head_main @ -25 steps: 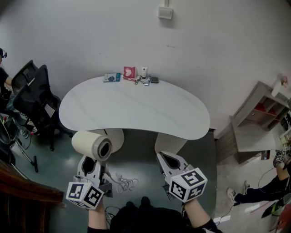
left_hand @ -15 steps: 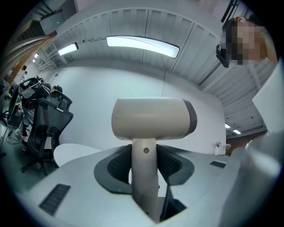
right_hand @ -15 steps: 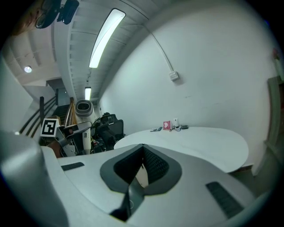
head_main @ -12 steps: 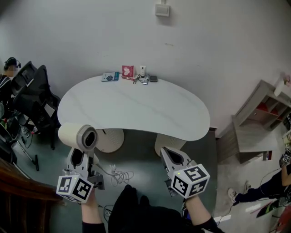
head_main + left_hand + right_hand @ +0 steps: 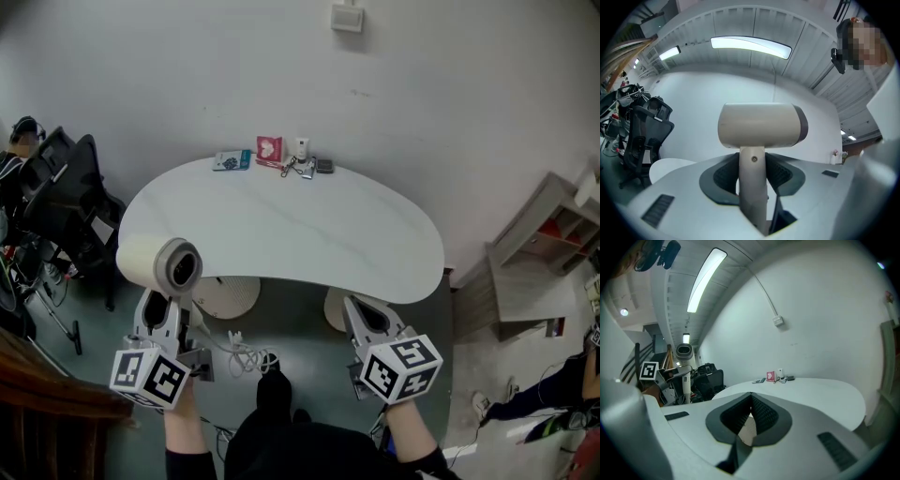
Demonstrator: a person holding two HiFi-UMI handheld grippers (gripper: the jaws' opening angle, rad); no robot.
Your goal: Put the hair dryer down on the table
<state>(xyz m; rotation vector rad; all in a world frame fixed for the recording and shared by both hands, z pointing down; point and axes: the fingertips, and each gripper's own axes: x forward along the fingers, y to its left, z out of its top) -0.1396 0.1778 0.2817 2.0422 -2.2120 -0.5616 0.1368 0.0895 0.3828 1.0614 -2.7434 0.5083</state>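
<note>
Possibly top-heavy, the hair dryer (image 5: 157,265) pinched in the left gripper (image 5: 165,314) could tip out before the table (image 5: 281,225); right gripper (image 5: 367,323) closed, empty.

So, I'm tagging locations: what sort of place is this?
Probably an office or workroom: black office chairs, a white kidney-shaped table, and grey open shelving by a bare wall.

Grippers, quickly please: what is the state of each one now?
Left gripper: closed on the hair dryer handle.
Right gripper: closed, holding nothing.
</note>
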